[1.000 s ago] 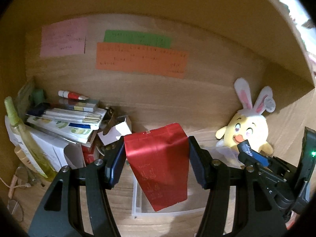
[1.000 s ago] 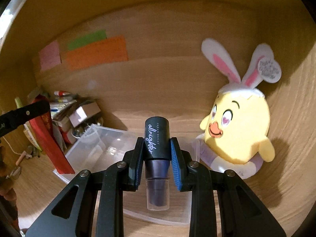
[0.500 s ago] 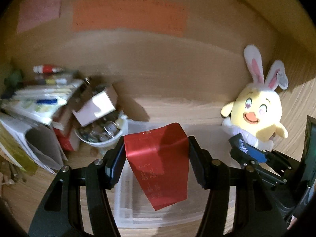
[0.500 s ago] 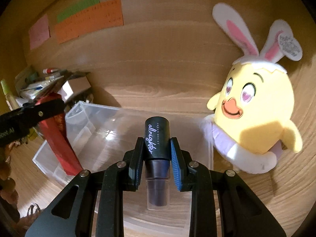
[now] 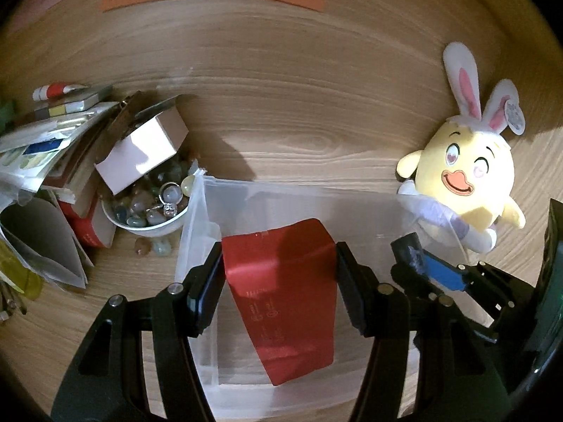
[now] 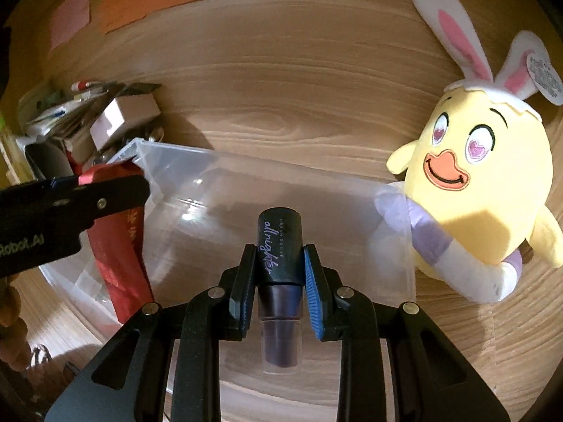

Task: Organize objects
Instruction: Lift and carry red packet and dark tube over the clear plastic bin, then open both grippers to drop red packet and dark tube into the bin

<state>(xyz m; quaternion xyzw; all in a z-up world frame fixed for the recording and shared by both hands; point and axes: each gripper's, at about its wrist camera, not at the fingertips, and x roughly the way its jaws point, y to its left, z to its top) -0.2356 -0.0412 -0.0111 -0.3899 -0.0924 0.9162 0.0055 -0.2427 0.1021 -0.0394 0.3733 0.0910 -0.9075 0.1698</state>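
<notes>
Your left tongs [image 5: 279, 281] clamp a red pouch [image 5: 285, 313], your right tongs [image 6: 279, 277] a dark bottle [image 6: 279, 256], both over the clear bin [image 5: 299, 190]; a bowl [image 5: 147, 225] holds stones.

The red pouch [image 5: 281, 292] looks glossy, foil-like. The bin [image 5: 309, 193] is clear smooth plastic. At right, the chick toy [image 6: 471, 190] is soft plush.

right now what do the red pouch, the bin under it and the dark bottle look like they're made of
Red pouch: probably foil or metallised plastic film; it has a satin sheen and creases.
Bin: clear, slightly frosted rigid plastic; the wood shows through its walls.
Dark bottle: matte black cap, likely plastic, over a dark purple body in a clear casing; glass or plastic is hard to tell.
</notes>
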